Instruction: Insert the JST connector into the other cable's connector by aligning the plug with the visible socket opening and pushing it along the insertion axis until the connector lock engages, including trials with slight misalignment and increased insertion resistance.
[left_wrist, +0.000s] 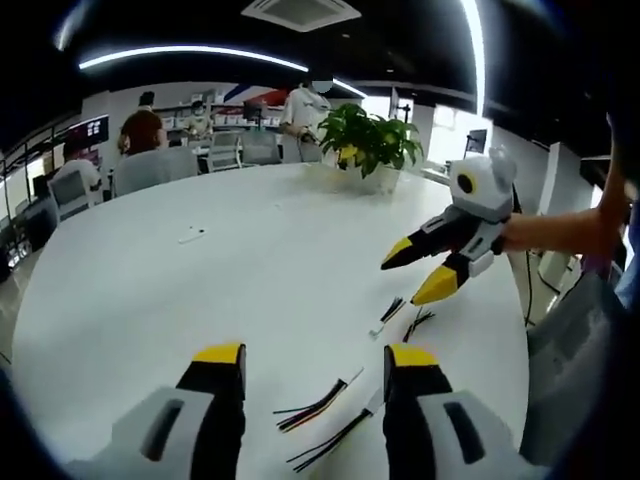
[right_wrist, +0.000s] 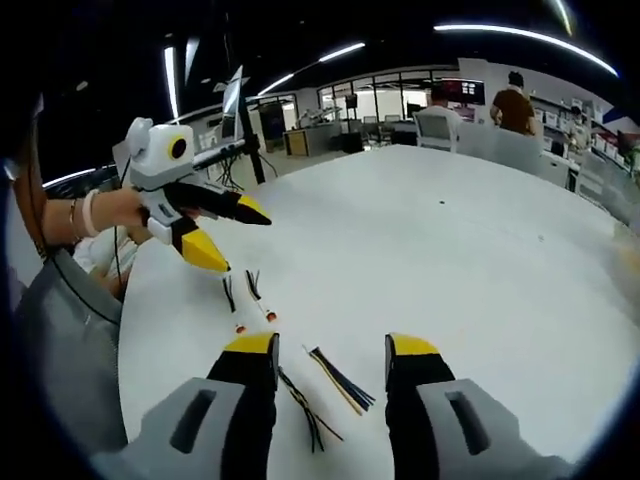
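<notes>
In the left gripper view, loose wire bundles (left_wrist: 318, 405) lie on the white table (left_wrist: 200, 290) between my left gripper's (left_wrist: 315, 355) open yellow-tipped jaws. Farther off, two short cables with white connectors (left_wrist: 392, 312) lie under my right gripper (left_wrist: 412, 275), which comes in from the right, open and holding nothing. In the right gripper view, my right gripper (right_wrist: 330, 345) stands open over a multi-colour wire bundle (right_wrist: 340, 380). Two short connector cables (right_wrist: 250, 298) lie beyond it, below the open left gripper (right_wrist: 235, 240).
A potted plant (left_wrist: 370, 140) stands at the far side of the table. A small white object (left_wrist: 190, 236) lies mid-table. People sit at chairs (left_wrist: 150, 168) behind. The table edge (right_wrist: 135, 330) runs close on the left beside the person's lap.
</notes>
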